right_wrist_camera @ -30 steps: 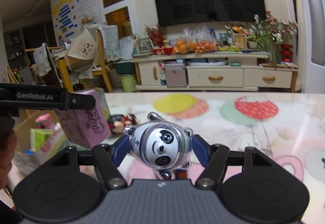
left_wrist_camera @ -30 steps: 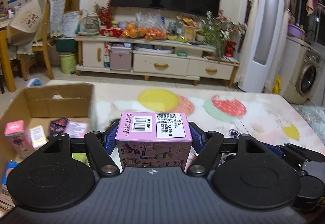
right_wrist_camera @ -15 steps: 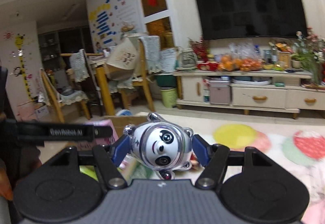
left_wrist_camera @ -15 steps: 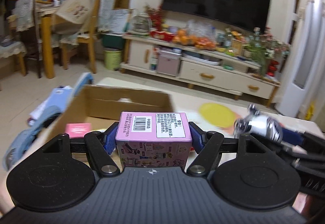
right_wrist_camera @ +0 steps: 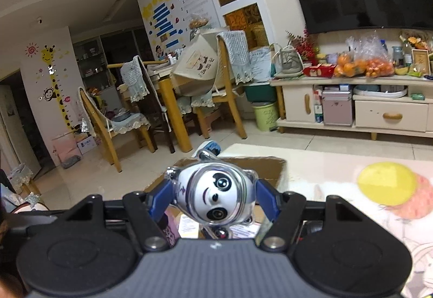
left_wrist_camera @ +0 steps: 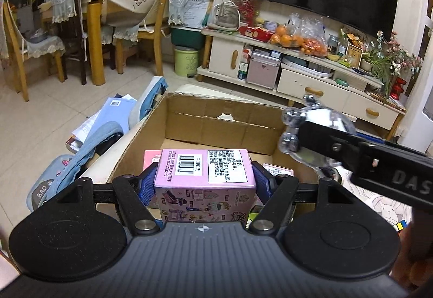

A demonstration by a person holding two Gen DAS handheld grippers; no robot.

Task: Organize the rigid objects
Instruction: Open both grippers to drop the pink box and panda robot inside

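Over the carton [left_wrist_camera: 216, 119], the left hand-held gripper [left_wrist_camera: 204, 184] clamps the pink box [left_wrist_camera: 204, 172]; the right hand-held gripper [right_wrist_camera: 213, 200] clamps the panda toy [right_wrist_camera: 216, 196] beside it. Crowded together, they could collide, or the toy bounce out.

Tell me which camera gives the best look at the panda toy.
The right wrist view: the panda toy sits centred, face-on, clamped in the right gripper. The left wrist view shows only its shiny side, partly hidden behind that gripper's finger.
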